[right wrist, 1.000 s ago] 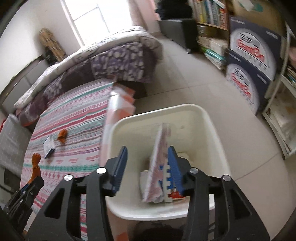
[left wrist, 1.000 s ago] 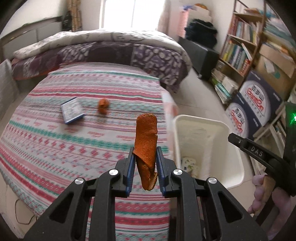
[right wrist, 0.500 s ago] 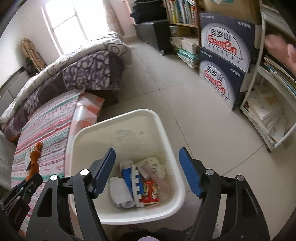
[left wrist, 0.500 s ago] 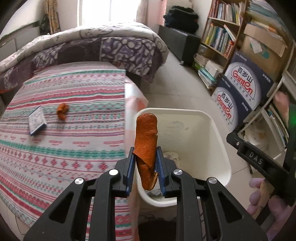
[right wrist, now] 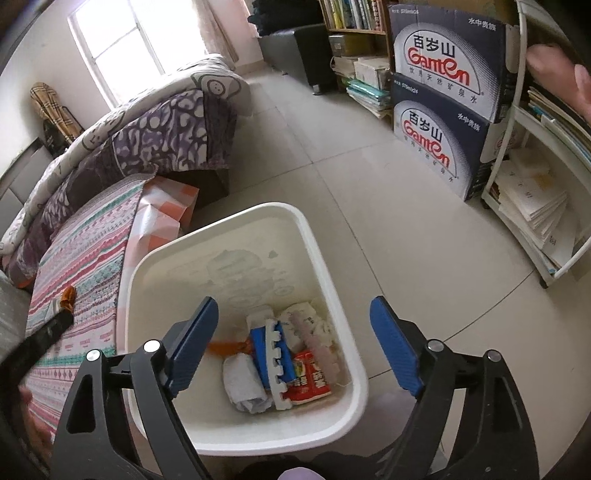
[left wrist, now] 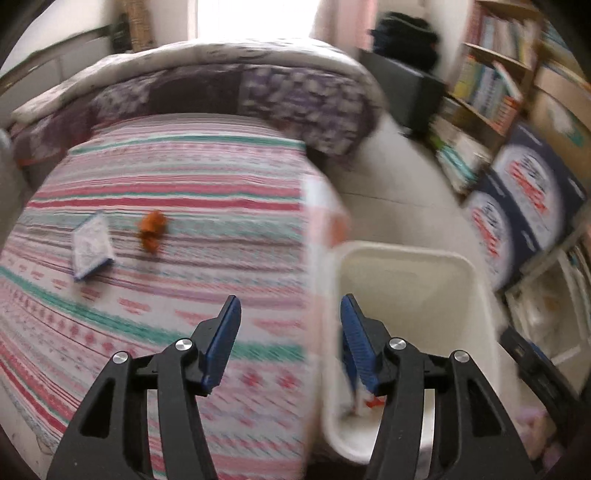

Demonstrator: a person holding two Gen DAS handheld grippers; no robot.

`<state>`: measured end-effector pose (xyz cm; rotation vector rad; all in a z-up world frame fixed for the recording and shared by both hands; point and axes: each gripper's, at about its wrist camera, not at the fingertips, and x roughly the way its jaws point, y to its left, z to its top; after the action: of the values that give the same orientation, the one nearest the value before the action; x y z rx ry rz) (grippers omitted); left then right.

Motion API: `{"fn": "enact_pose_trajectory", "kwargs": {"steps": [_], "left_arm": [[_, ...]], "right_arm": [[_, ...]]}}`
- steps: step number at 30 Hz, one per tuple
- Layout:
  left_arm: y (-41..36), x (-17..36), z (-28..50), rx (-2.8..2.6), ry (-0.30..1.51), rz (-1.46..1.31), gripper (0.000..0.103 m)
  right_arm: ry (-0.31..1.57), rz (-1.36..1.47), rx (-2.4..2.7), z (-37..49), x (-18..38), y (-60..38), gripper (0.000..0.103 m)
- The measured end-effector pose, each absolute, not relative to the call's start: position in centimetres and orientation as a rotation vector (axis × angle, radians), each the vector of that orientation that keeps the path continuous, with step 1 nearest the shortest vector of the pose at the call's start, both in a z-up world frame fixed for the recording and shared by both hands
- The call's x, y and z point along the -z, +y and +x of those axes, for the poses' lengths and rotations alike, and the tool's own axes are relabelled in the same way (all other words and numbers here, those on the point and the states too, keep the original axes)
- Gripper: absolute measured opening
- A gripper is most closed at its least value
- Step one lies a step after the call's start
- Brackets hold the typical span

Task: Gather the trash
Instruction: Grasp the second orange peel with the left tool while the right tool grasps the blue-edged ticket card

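Note:
A white bin (right wrist: 325, 273) stands on the floor beside the bed. It holds a blue-and-white foam piece (right wrist: 273, 354), a red wrapper (right wrist: 310, 382), crumpled tissue (right wrist: 243, 386) and a blurred strip of orange peel (right wrist: 227, 347). My right gripper (right wrist: 293, 347) hangs over the bin, its jaws opening wide with nothing between them. My left gripper (left wrist: 290, 347) is over the bed edge beside the bin (left wrist: 402, 251); its jaws are opening and empty. On the striped bedcover lie a small orange peel (left wrist: 151, 230) and a blue-and-white packet (left wrist: 90, 251).
A folded purple quilt (left wrist: 288, 96) covers the far end of the bed. Stacked water cartons (right wrist: 443, 110), bookshelves (right wrist: 351, 22) and a white rack of papers (right wrist: 532, 206) line the right side across the tiled floor (right wrist: 388, 221). A person's hand (right wrist: 561, 74) shows at the top right.
The left gripper opened and let go of the long orange peel, which now lies in the bin. The right gripper released the foam piece into the bin and spread wider.

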<state>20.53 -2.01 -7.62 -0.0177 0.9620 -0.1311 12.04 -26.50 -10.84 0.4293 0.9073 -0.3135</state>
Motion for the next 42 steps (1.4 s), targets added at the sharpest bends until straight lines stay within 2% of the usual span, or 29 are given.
{"fn": "enact_pose_trajectory", "kwargs": {"steps": [10, 22, 25, 27, 29, 36, 42], "left_arm": [[6.1, 10.4, 27.9, -0.094, 0.992, -0.018, 0.056], [8.0, 13.5, 31.4, -0.100, 1.051, -0.030, 0.055], [8.3, 14.0, 31.3, -0.092, 1.057, -0.049, 0.045], [8.4, 14.1, 31.0, -0.084, 1.046, -0.029, 0.029], [8.8, 14.0, 30.5, -0.055, 1.042, -0.040, 0.022], [11.4, 12.9, 27.0, -0.016, 1.008, -0.098, 0.020], [16.5, 12.5, 21.0, -0.024, 0.986, -0.119, 0.020]], "right_arm": [[0.951, 0.410, 0.277, 14.4, 11.7, -24.9, 0.084], [0.999, 0.370, 0.258, 16.2, 12.5, -22.7, 0.084], [1.001, 0.356, 0.255, 16.7, 12.3, -22.1, 0.084], [1.005, 0.350, 0.248, 17.0, 12.3, -21.6, 0.084], [1.011, 0.337, 0.236, 17.4, 12.2, -20.8, 0.084], [1.002, 0.257, 0.158, 19.5, 10.9, -15.8, 0.085], [0.985, 0.157, 0.028, 23.1, 9.6, -8.2, 0.085]]}}
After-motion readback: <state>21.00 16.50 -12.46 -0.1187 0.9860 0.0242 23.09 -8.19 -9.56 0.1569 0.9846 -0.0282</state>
